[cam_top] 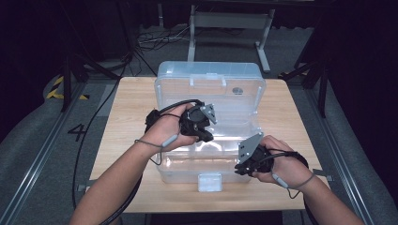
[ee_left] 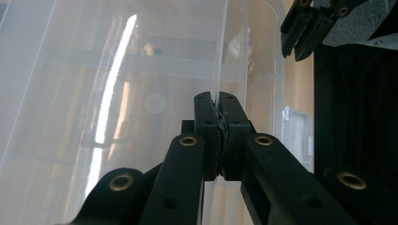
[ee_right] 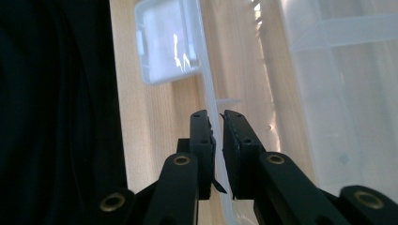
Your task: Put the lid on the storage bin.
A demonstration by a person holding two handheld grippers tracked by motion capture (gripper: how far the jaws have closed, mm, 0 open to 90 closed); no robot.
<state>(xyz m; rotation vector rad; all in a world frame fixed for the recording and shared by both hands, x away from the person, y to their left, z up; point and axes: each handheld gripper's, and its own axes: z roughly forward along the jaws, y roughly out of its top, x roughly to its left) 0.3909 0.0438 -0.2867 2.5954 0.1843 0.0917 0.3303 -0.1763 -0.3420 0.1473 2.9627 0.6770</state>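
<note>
A clear plastic box (cam_top: 159, 157) stands on the wooden table (cam_top: 129, 117) with its lid (cam_top: 211, 96) swung up at the back. My left gripper (cam_top: 205, 135) reaches over the middle of the box. In the left gripper view it (ee_left: 218, 96) is shut on a thin clear plastic edge (ee_left: 220, 56) that runs away from the jaws. My right gripper (cam_top: 244, 168) is at the front right rim. In the right gripper view its jaws (ee_right: 216, 115) straddle that rim (ee_right: 206, 79), and a sliver of light shows beside one pad. The clear latch flap (ee_right: 164, 42) hangs left of them.
The latch flap (cam_top: 210, 182) sticks out at the box's front edge. Bare table lies left and right of the box. A white metal frame (cam_top: 230, 21) and loose cables (cam_top: 155, 40) are on the floor behind. My right gripper's jaws (ee_left: 305, 33) also show at the top right of the left gripper view.
</note>
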